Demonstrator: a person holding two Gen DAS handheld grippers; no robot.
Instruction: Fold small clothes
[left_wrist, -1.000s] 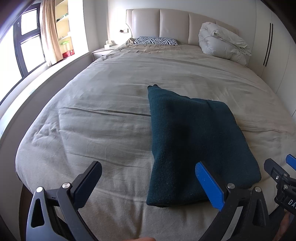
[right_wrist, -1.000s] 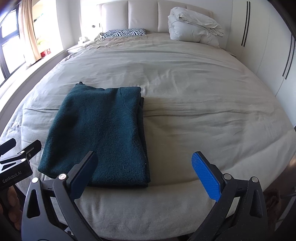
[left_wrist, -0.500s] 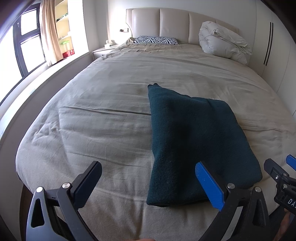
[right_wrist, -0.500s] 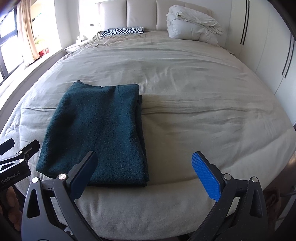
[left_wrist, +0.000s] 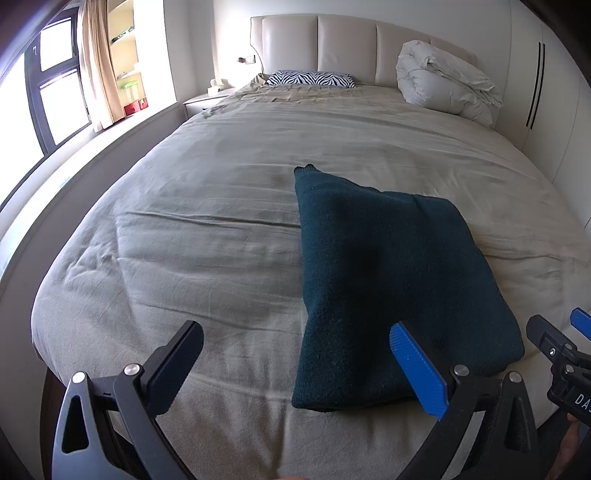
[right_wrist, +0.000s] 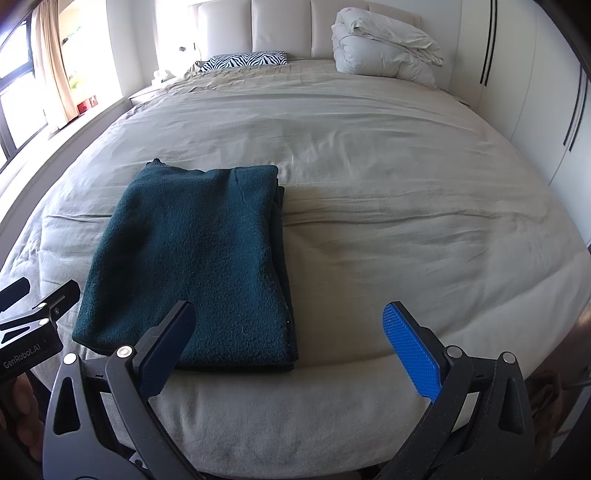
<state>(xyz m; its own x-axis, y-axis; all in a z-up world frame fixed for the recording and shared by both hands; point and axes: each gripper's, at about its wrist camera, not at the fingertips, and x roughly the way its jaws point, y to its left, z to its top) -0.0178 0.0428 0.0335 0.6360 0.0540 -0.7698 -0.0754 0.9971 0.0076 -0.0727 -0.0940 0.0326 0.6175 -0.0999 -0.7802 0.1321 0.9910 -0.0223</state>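
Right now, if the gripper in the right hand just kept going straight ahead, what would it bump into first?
Probably the bed cover. The right gripper is open, and the line between its fingers runs just beside the folded dark green sweater, over bare cover. Its left finger might brush the sweater's edge; depth is hard to judge.

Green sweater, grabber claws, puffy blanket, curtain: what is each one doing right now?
Green sweater: folded into a flat rectangle, lying on the bed, held by nothing.
Left gripper: open, empty, above the bed's near edge.
Right gripper: open, empty, apart from the sweater.
White duvet: bundled up against the headboard.
Zebra pillow: lying flat at the head of the bed.
Curtain: pulled aside.
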